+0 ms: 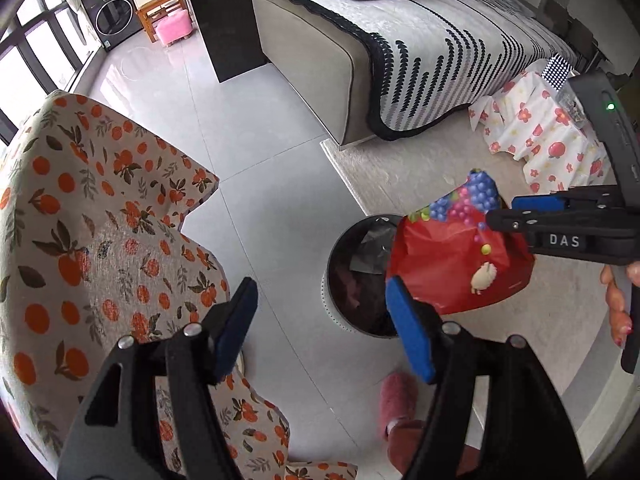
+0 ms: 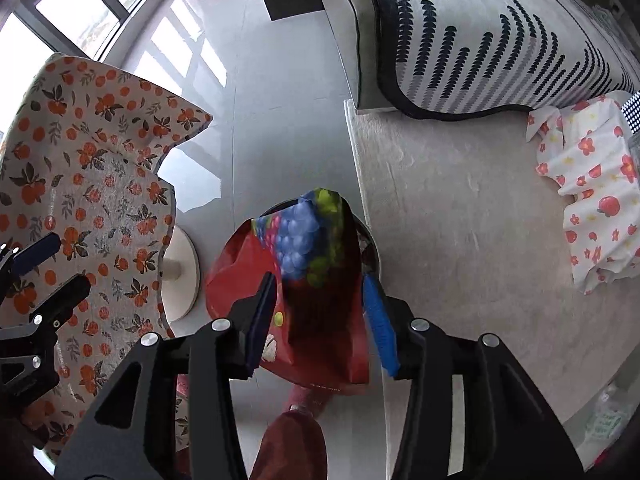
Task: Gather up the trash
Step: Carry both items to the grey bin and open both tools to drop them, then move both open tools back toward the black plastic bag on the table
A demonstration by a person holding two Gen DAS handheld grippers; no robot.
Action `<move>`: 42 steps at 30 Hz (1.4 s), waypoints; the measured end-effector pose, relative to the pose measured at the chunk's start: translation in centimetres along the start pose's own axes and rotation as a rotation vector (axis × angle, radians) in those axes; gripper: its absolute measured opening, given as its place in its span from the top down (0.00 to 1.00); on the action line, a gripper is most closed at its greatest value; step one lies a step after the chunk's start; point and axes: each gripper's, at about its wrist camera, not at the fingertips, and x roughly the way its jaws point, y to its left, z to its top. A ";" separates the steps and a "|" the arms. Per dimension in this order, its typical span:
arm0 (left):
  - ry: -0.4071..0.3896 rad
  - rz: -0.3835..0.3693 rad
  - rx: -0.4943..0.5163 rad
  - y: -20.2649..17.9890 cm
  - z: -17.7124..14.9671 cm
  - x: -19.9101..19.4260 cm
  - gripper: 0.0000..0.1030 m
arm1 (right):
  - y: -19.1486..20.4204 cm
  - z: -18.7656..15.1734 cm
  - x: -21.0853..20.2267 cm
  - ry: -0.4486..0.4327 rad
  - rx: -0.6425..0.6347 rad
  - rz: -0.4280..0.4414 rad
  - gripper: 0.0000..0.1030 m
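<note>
- The right tool [image 2: 320, 320] is closed around a red bag [image 2: 316, 292] printed with grapes, one pad pressing on each side of it. The bag hangs in the air with nothing under it but the bin.
- The left tool [image 1: 322, 330] is open and holds nothing. It hovers near the bag, just above the bin.
- The bin [image 1: 335, 280] is a round one with a pale outer wall. It stands on the tiled floor [image 1: 256, 152], beside the edge of a pale rug [image 1: 400, 168]. The bag covers most of its opening in both views.
- Inside the bin is a crumpled black liner [image 1: 370, 250], with something dark and reddish lower down. What that is cannot be told.
- The bag looks full and bulges wider than the gap left in the bin. Whether it holds anything cannot be seen.
- Risk: the bag hangs partly beyond the rim on the rug side. If it is let go there, it would likely catch on the rim and tip onto the rug or floor.
- Risk: the plastic looks slick and the pads hold only a fold of it. A quick swing could pull it free too early.
- Risk: pushing the bag down hard could drag the liner in or shove the light bin sideways.
- Risk: a table [image 1: 100, 200] covered in an orange-print cloth stands close on the left, and a pink slipper [image 1: 396, 404] lies near the bin. The left tool could bump the table edge.
</note>
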 end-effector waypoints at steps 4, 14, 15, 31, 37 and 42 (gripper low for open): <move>-0.021 0.005 -0.026 1.2 -0.6 -1.8 0.35 | 1.0 -0.1 0.7 0.003 -0.003 -0.031 0.53; -0.068 0.011 -0.134 5.6 -2.7 -8.5 0.35 | 8.9 -0.8 -6.5 -0.076 -0.142 -0.038 0.51; -0.074 0.016 -0.148 6.3 -2.9 -9.6 0.35 | 10.2 -0.9 -7.5 -0.089 -0.162 -0.033 0.49; -0.121 0.229 -0.401 23.7 -12.9 -26.9 0.29 | 37.4 -4.7 -19.0 -0.160 -0.533 0.161 0.42; -0.141 0.274 -0.458 30.0 -17.0 -31.6 0.29 | 46.3 -7.3 -20.8 -0.173 -0.631 0.175 0.42; -0.147 0.249 -0.457 33.8 -18.5 -33.4 0.29 | 51.2 -9.1 -21.6 -0.186 -0.667 0.149 0.42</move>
